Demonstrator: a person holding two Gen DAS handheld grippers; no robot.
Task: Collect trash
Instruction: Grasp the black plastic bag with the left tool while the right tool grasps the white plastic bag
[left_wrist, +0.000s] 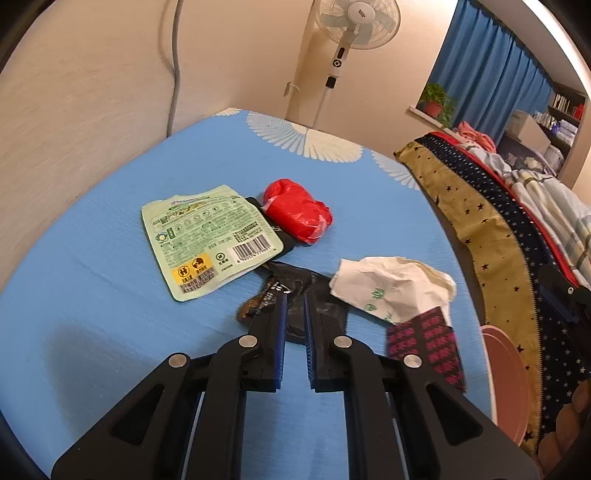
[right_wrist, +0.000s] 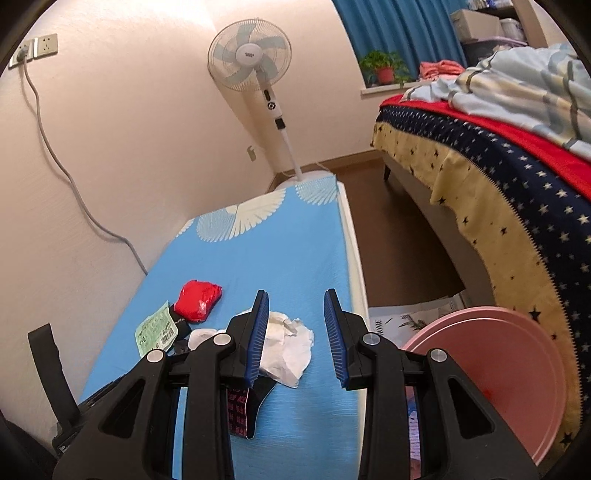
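On the blue counter (left_wrist: 110, 314), a black wrapper (left_wrist: 295, 291) is partly hidden by the left tongs (left_wrist: 294, 299), nearly closed, empty. Crumpled white paper (right_wrist: 291, 347) is half-covered by the open, empty right tongs (right_wrist: 295, 299). The green pouch (left_wrist: 207, 240) lies flat, long axis running diagonally away.

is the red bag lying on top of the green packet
No, the red bag lies on the blue cloth beside the green packet, with a dark wrapper between them.

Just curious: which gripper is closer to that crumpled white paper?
Right. The right gripper hangs just over the crumpled white paper; the left gripper is beside it, over a black wrapper.
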